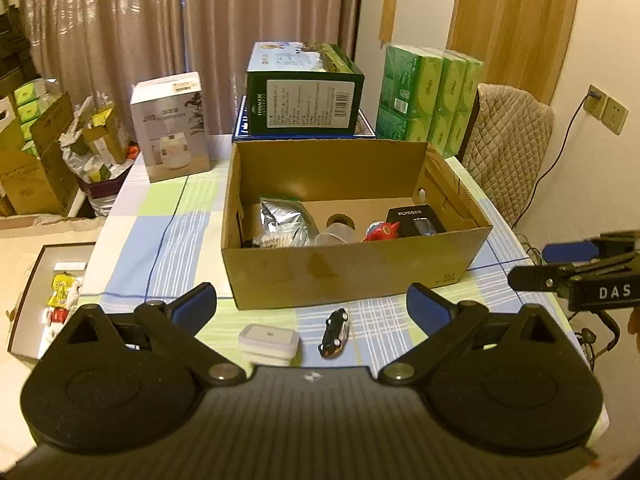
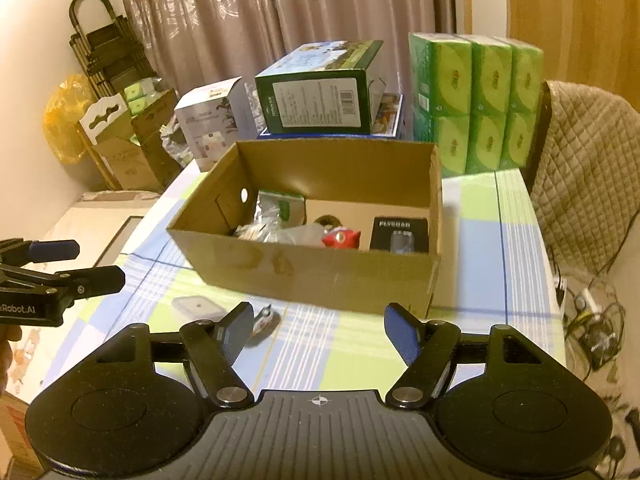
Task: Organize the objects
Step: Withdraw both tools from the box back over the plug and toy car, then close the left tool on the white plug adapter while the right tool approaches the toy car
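An open cardboard box [image 1: 352, 276] stands mid-table; inside lie a silver pouch [image 1: 280, 216], a clear cup [image 1: 334, 236], a red toy [image 1: 382, 232] and a black FLYCO box [image 1: 416, 220]. In front of it on the checked cloth are a small toy car [image 1: 334, 332] and a white lidded container [image 1: 270, 340]. My left gripper [image 1: 311, 296] hovers open above those two, nothing between its fingers. My right gripper [image 2: 320, 312] is open and empty too, to the right of the car [image 2: 264, 320] and the container [image 2: 196, 306]. Each gripper shows at the edge of the other's view.
Behind the box stand a white carton [image 1: 172, 128], a dark green carton [image 1: 304, 88] on a blue one, and green tissue packs [image 1: 432, 96]. A quilt-covered chair [image 1: 508, 148] is at the right. Left of the table lie cartons and a shallow tray [image 1: 36, 264] of small items.
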Available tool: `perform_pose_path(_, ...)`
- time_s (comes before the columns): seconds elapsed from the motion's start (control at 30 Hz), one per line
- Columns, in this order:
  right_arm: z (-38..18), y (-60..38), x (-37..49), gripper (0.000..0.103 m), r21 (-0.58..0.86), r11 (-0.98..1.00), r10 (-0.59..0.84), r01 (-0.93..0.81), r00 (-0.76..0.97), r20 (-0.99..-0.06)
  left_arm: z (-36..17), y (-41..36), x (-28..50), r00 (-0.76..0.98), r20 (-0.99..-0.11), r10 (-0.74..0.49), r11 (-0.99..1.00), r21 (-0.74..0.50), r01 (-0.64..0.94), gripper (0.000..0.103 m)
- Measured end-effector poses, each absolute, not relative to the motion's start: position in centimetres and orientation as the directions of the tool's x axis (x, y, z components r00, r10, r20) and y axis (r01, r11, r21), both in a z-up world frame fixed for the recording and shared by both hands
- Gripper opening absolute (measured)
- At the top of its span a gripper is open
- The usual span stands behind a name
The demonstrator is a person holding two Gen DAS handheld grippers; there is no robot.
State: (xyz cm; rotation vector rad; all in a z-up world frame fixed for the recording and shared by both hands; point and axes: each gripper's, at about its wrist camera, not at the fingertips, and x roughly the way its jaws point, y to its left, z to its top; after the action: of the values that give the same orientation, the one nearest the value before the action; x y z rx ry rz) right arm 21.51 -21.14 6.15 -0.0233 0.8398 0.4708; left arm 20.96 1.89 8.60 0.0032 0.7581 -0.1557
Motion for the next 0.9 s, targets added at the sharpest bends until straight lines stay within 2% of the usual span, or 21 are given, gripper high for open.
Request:
perform_pose_path(0.4,6.7,-22.9,16.6,0.070,0.167,0.901,0.395,-0.400,0.600,-0.696,9.0,3.3,15.4,0.745,-0.658,-0.109,0.994,-0.068,0.085,0.102)
perform_pose_path(0.67,5.8,-22.6,14.1,0.070,0.156,0.899,0.398,-0.408,0.619,-0.677,7.2,5.2,12.4,0.749,-0.661,-0.053,0.998,-0.055,0.021,0.102)
perform_pose_path(0.9,4.3,-21.1,13.8,0.070,0.218,0.891,0.435,-0.399,0.606,-0.666,5.0,6.2,11.6,0.737,-0.672,-0.066,0.996,-0.089,0.008,0.102)
